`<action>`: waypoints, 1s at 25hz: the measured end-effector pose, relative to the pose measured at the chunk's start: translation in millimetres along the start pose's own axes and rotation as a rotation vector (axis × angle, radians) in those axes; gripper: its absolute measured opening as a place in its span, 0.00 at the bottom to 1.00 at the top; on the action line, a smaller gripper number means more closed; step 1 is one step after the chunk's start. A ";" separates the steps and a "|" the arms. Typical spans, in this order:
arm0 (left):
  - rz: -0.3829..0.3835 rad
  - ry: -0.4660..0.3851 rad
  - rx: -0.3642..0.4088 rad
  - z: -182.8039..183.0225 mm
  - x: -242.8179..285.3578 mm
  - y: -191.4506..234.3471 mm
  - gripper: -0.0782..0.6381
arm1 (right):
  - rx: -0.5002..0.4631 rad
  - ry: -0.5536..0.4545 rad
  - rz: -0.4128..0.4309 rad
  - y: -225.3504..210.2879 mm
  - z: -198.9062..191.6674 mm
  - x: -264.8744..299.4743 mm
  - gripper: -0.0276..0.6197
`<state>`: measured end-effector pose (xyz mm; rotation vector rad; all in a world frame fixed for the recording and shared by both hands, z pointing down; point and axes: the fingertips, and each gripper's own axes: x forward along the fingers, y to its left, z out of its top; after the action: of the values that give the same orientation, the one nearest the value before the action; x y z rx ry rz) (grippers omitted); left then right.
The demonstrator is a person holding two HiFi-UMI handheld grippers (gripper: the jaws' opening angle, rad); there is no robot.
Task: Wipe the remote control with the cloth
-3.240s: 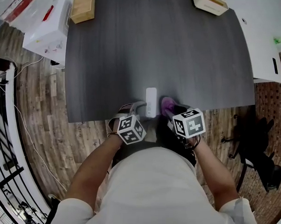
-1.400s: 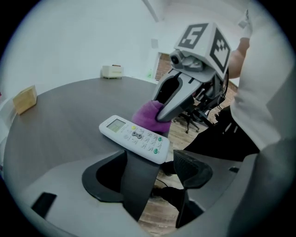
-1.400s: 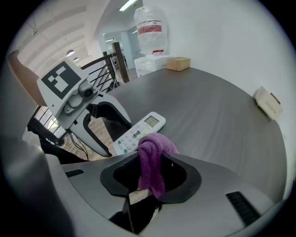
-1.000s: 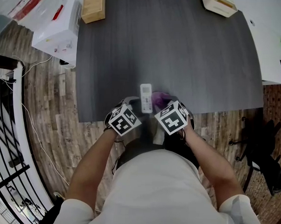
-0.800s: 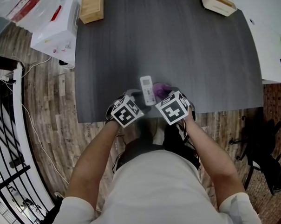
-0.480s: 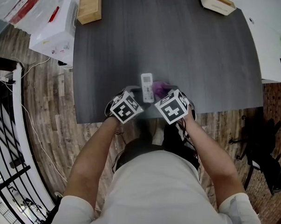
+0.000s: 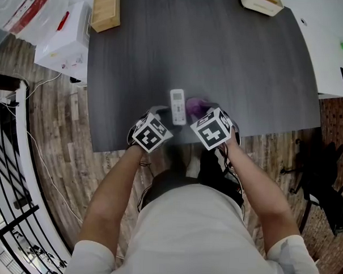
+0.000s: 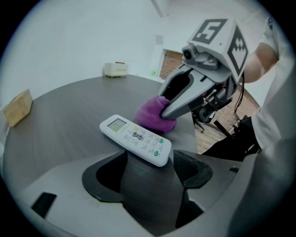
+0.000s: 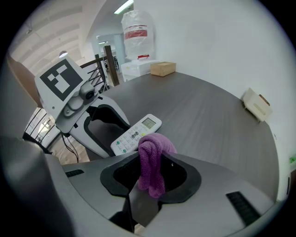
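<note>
A white remote control (image 7: 177,105) lies face up on the dark grey table (image 7: 237,68), close to its front edge. Its near end (image 8: 158,159) sits just ahead of the gap of my left gripper (image 8: 148,175), which stands open and holds nothing. A purple cloth (image 7: 194,105) is bunched against the remote's right side. My right gripper (image 9: 150,178) is shut on this cloth (image 9: 154,159), which hangs between its jaws. From the left gripper view the cloth (image 8: 154,115) touches the table beside the remote (image 8: 135,138). The left gripper (image 9: 88,115) shows beyond the remote (image 9: 137,131).
A wooden box (image 7: 103,9) stands at the table's back left and a cream tray (image 7: 260,2) at the back right. A white carton (image 7: 62,35) sits off the left side, a white desk (image 7: 328,55) to the right, and a black chair (image 7: 319,188) on the floor.
Since three seconds ago the remote, the cloth and both grippers sit a little farther in from the front edge. Over the last second the remote swung slightly and straightened again.
</note>
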<state>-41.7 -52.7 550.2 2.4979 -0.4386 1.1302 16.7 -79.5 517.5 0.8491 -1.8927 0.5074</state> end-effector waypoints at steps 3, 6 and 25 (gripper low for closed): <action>0.003 0.002 -0.012 -5.7 -3.1 -2.8 0.54 | 0.012 -0.009 -0.022 -11.1 -3.4 -5.6 0.23; 0.007 0.002 -0.036 -15.4 -9.6 -5.1 0.54 | 0.035 -0.015 -0.047 -26.3 -10.6 -14.1 0.23; -0.078 -0.637 -0.536 18.6 -129.3 -55.6 0.54 | 0.395 -0.320 -0.154 -53.3 -64.4 -132.7 0.23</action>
<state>-87.8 5.0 428.9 2.2932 -0.6913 0.1160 133.9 -27.7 427.1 1.3928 -2.0232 0.6948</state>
